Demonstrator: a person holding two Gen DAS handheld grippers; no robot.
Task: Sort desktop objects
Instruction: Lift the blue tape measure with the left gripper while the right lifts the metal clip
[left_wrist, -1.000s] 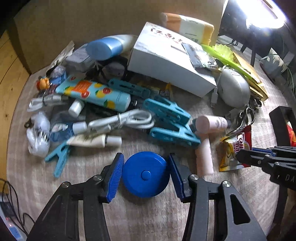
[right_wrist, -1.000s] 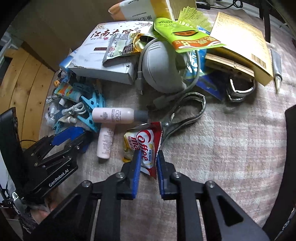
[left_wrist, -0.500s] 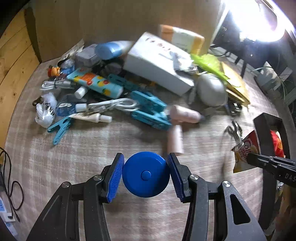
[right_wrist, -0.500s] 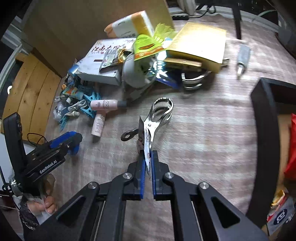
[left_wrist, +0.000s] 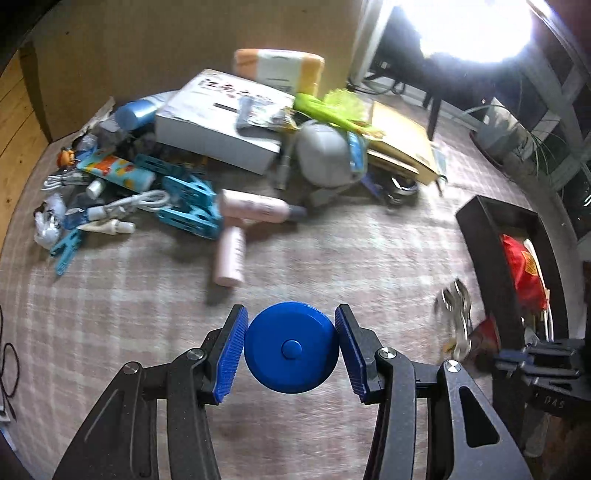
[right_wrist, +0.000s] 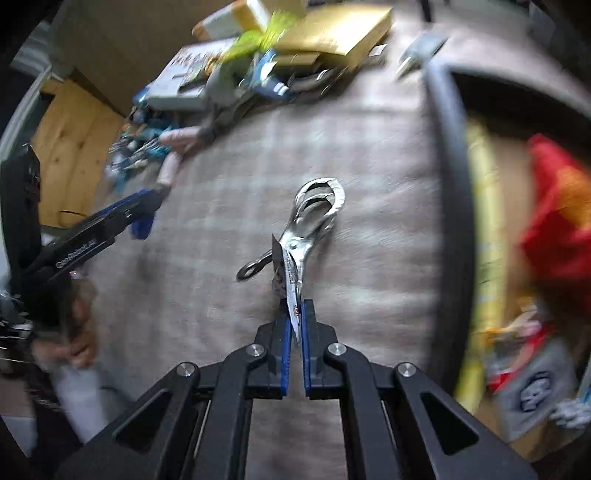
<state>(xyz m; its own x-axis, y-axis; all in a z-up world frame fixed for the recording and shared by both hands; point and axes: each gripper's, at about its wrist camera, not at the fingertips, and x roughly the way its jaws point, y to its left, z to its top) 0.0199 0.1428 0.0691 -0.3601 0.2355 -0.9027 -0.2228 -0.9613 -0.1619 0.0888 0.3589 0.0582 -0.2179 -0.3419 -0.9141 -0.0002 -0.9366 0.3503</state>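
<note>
My left gripper (left_wrist: 291, 350) is shut on a round blue tape measure (left_wrist: 291, 347) and holds it above the checked tablecloth. My right gripper (right_wrist: 294, 332) is shut on the edge of a coffee sachet (right_wrist: 290, 291), seen edge-on, with a metal clamp (right_wrist: 314, 218) hanging from it. The sachet and clamp (left_wrist: 456, 314) also show blurred in the left wrist view, next to a black bin (left_wrist: 491, 258). The same bin (right_wrist: 448, 184) fills the right side of the right wrist view, with red packets (right_wrist: 557, 221) inside.
A pile lies at the back: a white box (left_wrist: 221, 122), a grey mouse (left_wrist: 325, 155), two pink bottles (left_wrist: 240, 229), blue clips (left_wrist: 188, 206), cables, and yellow envelopes (left_wrist: 402, 147). The left gripper (right_wrist: 110, 221) shows at the left of the right wrist view.
Both grippers have lifted and moved right, away from the pile. The right one carried the sachet and dangling clamp toward the black bin. The tape measure stays gripped.
</note>
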